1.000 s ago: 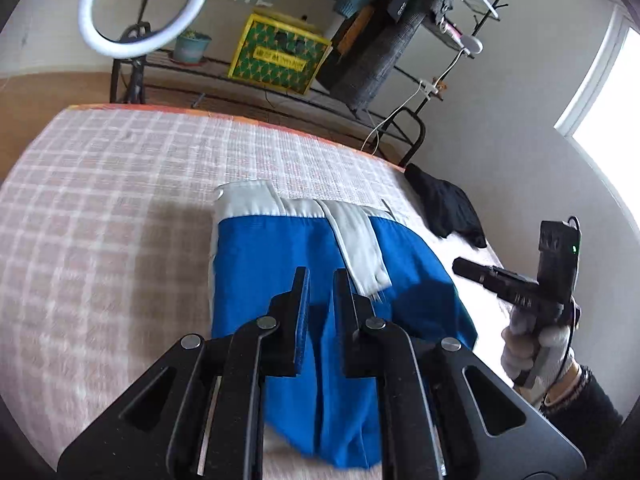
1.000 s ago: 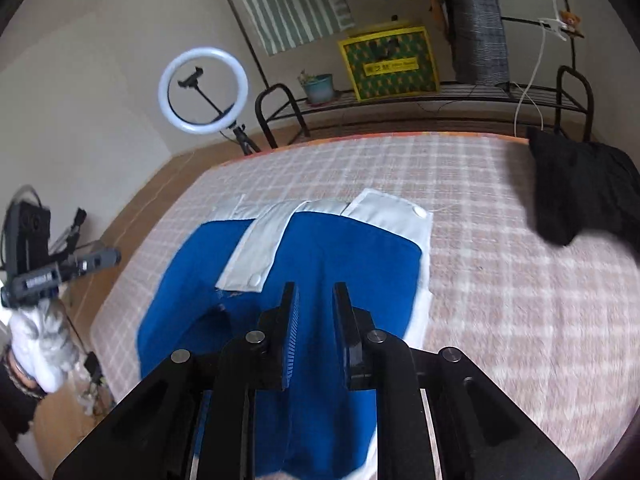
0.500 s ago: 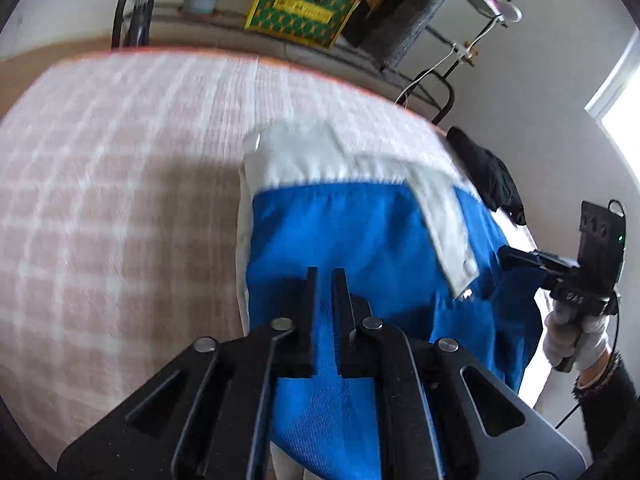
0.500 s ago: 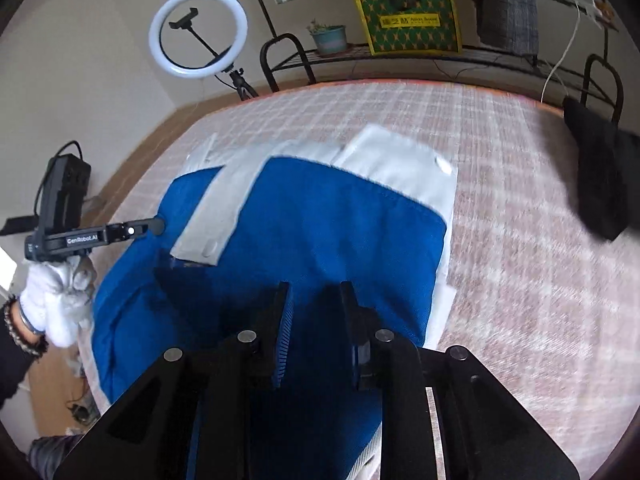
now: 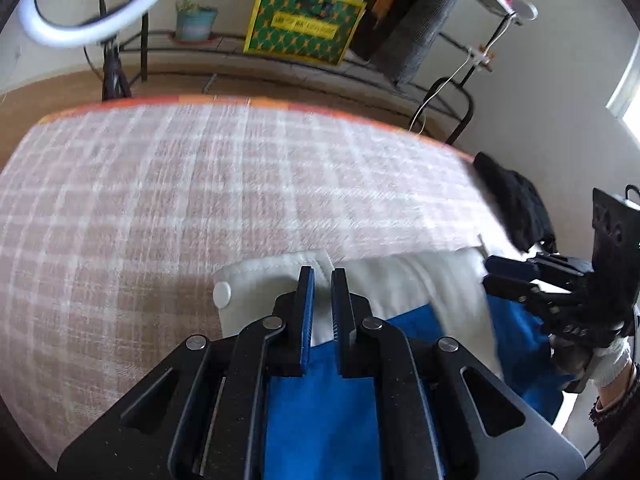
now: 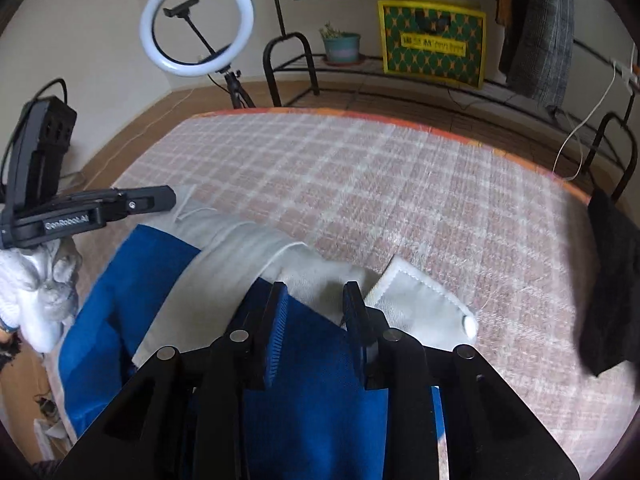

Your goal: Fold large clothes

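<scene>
A blue garment (image 5: 320, 400) with a white band (image 5: 260, 276) along its far end lies on the checked bed cover (image 5: 200, 184). My left gripper (image 5: 322, 276) hovers over the white band near a white button (image 5: 222, 294). Its jaws are nearly together with nothing between them. In the right wrist view the blue garment (image 6: 312, 360) fills the lower middle, and my right gripper (image 6: 316, 292) is over its white band (image 6: 416, 300). Its jaws are opening, and no cloth is pinched. Each gripper shows in the other's view: the right gripper (image 5: 487, 273) and the left gripper (image 6: 170, 199), both held in white-gloved hands.
A black garment (image 6: 608, 280) lies at the bed's right edge. Beyond the orange far edge of the bed stand a ring light (image 6: 196, 24), a metal rack (image 6: 288, 64) with a plant pot, and a yellow-green box (image 6: 432, 44). Clothes hang at the back right.
Both grippers have moved forward along the blue garment, from its middle to the white band at the far end. The right gripper's jaws have spread wider.
</scene>
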The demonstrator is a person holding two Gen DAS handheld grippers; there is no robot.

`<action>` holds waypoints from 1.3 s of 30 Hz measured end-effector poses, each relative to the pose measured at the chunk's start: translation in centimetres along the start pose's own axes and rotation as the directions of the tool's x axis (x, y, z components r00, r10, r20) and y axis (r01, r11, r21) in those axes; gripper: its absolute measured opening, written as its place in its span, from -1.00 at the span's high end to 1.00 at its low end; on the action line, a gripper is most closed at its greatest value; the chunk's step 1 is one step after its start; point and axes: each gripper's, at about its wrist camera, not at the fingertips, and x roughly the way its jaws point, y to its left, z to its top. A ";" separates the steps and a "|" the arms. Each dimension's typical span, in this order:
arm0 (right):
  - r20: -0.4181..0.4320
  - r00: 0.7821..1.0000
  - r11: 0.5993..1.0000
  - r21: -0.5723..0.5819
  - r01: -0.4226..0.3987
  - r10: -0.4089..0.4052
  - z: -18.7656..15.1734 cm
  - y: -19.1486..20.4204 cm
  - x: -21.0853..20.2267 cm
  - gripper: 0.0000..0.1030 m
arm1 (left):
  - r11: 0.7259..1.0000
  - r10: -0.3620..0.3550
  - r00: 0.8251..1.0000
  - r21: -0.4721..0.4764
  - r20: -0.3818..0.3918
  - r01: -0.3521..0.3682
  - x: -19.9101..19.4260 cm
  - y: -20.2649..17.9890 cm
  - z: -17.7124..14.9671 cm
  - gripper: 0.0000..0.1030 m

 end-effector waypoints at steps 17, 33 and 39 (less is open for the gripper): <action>0.166 0.949 0.962 -0.105 -0.254 0.268 -9.3 6.0 -12.5 0.47 | 0.985 -0.171 0.982 0.043 0.075 0.168 -12.1 -1.9 -9.0 0.88; 0.106 0.976 0.940 0.267 -0.210 0.188 -10.7 1.4 -4.8 0.44 | 0.983 -0.161 0.987 0.090 -0.009 0.161 -10.8 -4.4 -15.3 0.88; 0.159 0.980 0.953 0.261 -0.154 0.115 -11.5 0.8 -9.9 -0.12 | 0.981 -0.184 0.981 -0.051 0.066 0.187 -14.5 -0.2 -13.4 -0.50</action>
